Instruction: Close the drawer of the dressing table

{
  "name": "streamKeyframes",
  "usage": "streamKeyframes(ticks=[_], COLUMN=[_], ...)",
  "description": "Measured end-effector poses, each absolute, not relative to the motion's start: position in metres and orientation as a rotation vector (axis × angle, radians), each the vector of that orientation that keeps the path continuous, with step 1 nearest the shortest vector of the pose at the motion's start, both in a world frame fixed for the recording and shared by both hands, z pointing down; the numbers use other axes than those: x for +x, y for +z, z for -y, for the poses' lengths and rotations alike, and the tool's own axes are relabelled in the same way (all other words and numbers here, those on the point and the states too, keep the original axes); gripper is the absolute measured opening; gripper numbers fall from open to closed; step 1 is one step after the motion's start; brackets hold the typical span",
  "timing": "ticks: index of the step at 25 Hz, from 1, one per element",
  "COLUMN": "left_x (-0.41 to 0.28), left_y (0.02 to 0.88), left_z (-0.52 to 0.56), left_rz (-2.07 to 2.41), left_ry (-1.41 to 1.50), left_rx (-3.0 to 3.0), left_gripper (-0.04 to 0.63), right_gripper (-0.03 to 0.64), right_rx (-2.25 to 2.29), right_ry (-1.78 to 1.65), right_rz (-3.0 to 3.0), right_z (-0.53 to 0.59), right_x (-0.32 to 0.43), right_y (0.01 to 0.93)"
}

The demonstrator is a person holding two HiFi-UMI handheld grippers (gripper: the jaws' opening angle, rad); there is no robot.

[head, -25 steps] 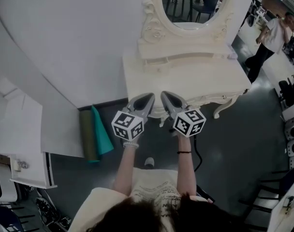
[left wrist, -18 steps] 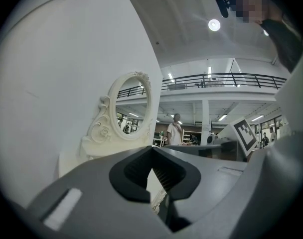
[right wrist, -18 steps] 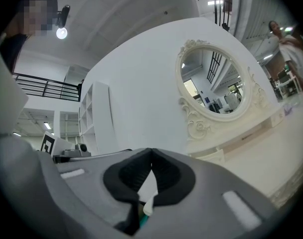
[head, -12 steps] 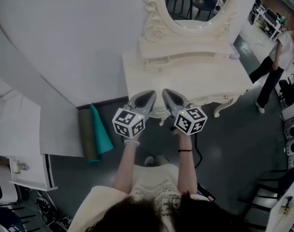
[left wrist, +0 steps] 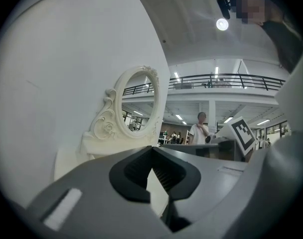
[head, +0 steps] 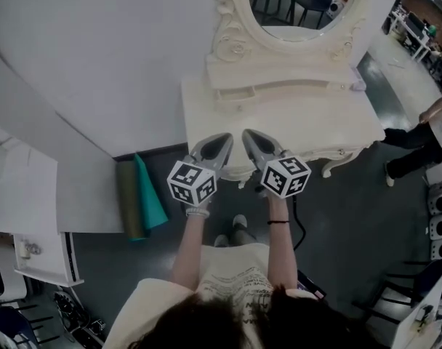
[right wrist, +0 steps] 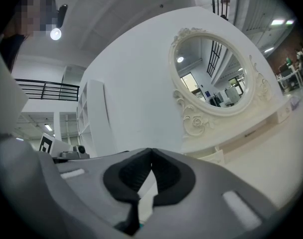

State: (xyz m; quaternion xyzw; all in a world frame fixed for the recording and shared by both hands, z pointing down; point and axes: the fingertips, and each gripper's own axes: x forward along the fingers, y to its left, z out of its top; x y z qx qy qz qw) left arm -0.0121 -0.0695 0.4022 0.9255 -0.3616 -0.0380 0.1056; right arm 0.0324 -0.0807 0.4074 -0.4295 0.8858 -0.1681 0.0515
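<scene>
White wall behind the cream table [head: 294,115], left gripper [head: 224,139] and right gripper [head: 248,137] both clenched empty, drawer just under their tips, mostly hidden; probably stiff wood that slides easy, so push its front square.

Grey left gripper [head: 224,139] and right gripper [head: 248,136] bear marker cubes [head: 192,183] (cream shirt [head: 232,282], black wristband [head: 277,222]).
</scene>
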Motion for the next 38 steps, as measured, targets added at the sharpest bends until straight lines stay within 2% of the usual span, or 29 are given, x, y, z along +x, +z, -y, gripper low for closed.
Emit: streamKeyframes(ticks=[17, 38], left_x=[0.017, 0.027], left_y=[0.428, 0.462], left_z=[0.147, 0.193], left_rz=[1.129, 1.191], left_ry=[-0.089, -0.055], left_rx=[2.637, 2.516], left_gripper=[0.002, 0.002], right_gripper=[0.003, 0.003], right_rx=[-1.21, -1.123], right_ry=[-0.613, -0.771], right_rz=[-2.777, -2.832], right_z=[0.165, 0.216], right_x=[0.053, 0.063], right_y=[0.434, 0.469])
